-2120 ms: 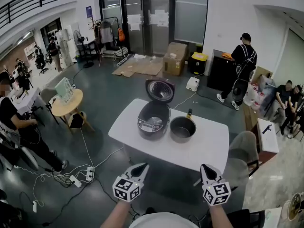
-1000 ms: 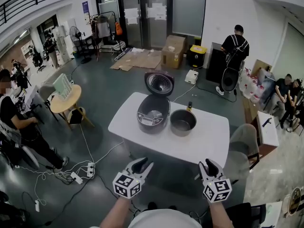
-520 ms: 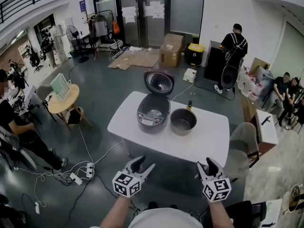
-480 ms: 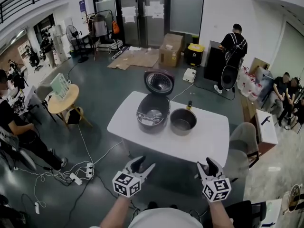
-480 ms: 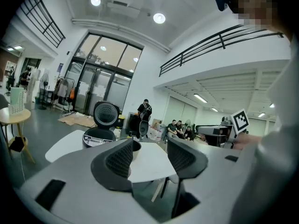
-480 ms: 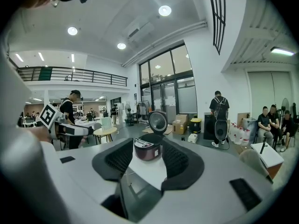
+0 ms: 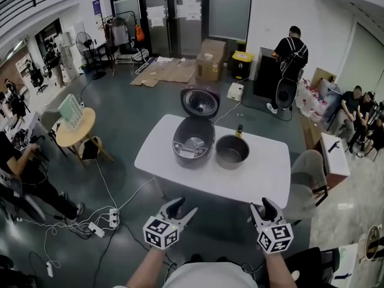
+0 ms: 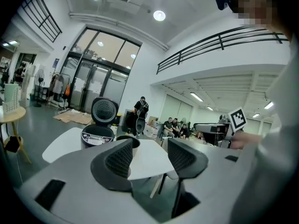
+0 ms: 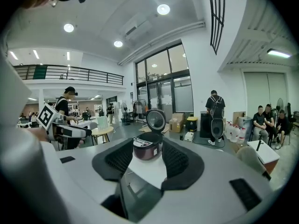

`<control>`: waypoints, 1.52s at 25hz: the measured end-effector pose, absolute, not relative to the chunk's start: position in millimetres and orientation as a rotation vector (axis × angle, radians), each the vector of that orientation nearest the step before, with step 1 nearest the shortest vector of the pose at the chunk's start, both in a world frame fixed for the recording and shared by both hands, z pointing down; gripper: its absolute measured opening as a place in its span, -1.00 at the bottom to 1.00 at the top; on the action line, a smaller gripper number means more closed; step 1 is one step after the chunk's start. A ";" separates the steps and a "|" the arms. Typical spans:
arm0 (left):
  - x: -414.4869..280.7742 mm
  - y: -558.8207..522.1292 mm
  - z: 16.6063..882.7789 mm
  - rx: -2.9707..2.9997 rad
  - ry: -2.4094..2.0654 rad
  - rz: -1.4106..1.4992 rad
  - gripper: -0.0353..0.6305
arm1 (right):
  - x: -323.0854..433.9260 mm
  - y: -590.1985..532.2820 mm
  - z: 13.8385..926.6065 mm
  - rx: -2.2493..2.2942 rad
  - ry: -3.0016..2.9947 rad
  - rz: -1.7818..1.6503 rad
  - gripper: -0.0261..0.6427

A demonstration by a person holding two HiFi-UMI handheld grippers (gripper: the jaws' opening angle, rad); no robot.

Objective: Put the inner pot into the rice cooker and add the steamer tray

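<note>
On the white table [image 7: 174, 171], the inner pot [image 7: 232, 150] stands just beside the open rice cooker [image 7: 193, 146] (panel label illegible). Our left gripper [image 7: 183, 207] and right gripper [image 7: 262, 206], jaws just opened wide, hold nothing.

Before me on the table [image 7: 264, 179], the pot [image 7: 232, 152] sits just right of the cooker [image 7: 193, 146]. A bottle [image 7: 240, 129] stands behind the pot.

A white table [image 7: 180, 164] stands on the grey floor [image 7: 123, 122]. The cooker [image 7: 193, 149] sits near the table's far edge, lid up. The pot [image 7: 232, 151] stands just beside it on the right. A small bottle [image 7: 239, 130] stands behind the pot, at the far edge.
</note>
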State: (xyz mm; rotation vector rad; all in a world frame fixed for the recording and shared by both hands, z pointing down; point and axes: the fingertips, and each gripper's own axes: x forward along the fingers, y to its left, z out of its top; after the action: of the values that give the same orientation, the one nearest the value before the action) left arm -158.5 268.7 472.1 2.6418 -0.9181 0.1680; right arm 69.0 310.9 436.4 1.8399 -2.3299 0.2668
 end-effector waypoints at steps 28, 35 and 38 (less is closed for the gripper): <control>-104.6 162.8 492.7 2.598 -0.891 0.244 -0.13 | 121.1 197.2 466.8 1.824 -2.301 0.381 -0.30; -57.4 101.8 502.2 2.576 -0.900 0.274 -0.13 | 163.0 134.5 479.7 1.788 -2.305 0.421 -0.30; -36.2 79.8 505.3 2.561 -0.906 0.297 -0.13 | 181.4 109.0 485.4 1.764 -2.310 0.444 -0.30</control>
State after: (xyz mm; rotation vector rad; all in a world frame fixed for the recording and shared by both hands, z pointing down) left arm -36.2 79.8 505.3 2.5609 -0.9058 0.2970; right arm 181.4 109.0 485.4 1.7642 -2.3103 0.4445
